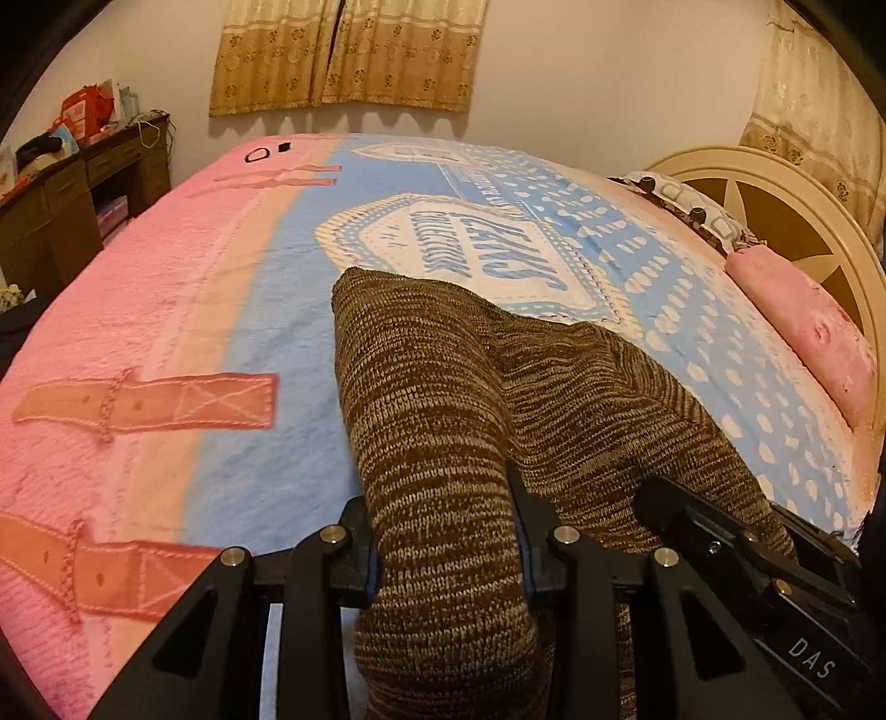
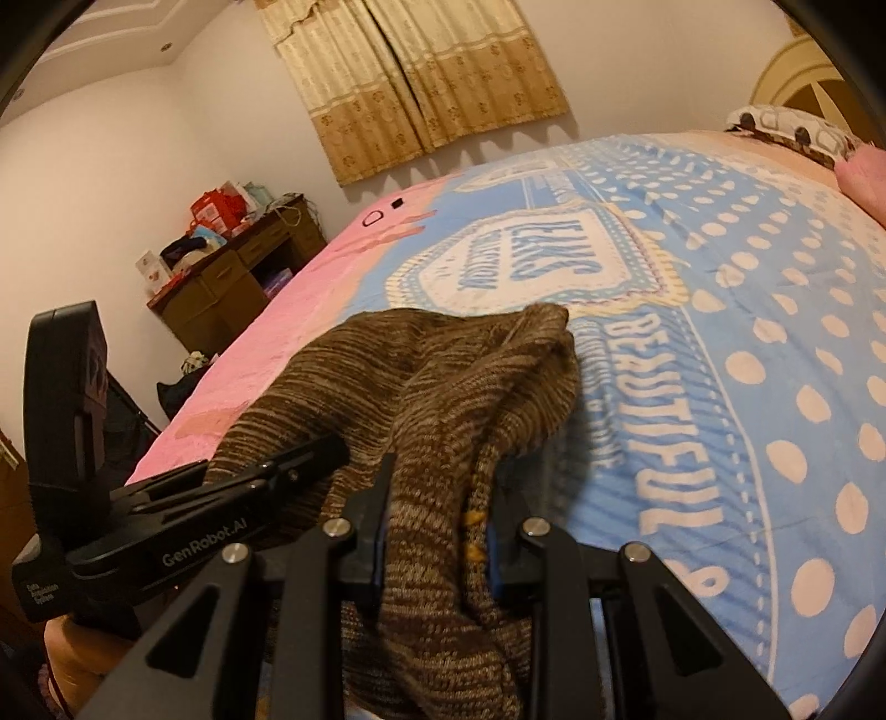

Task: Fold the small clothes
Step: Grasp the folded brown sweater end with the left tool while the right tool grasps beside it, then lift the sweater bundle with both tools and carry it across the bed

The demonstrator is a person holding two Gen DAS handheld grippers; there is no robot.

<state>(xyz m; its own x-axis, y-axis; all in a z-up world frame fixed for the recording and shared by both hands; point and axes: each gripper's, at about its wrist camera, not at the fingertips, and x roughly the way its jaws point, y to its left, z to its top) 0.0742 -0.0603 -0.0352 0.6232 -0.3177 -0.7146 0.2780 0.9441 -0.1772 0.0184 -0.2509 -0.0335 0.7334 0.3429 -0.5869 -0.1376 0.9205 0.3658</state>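
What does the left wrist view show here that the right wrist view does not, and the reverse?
Only the left wrist view shows the strap patterns on the blanket's pink side, the full cream headboard and the length of the pink pillow. Only the right wrist view shows the word BEAUTIFUL on the blanket and yellow stitching on the knit. Both show the brown knit garment clamped in that view's own jaws, the other gripper alongside, the blue and pink blanket, the gold curtains and the cluttered desk.
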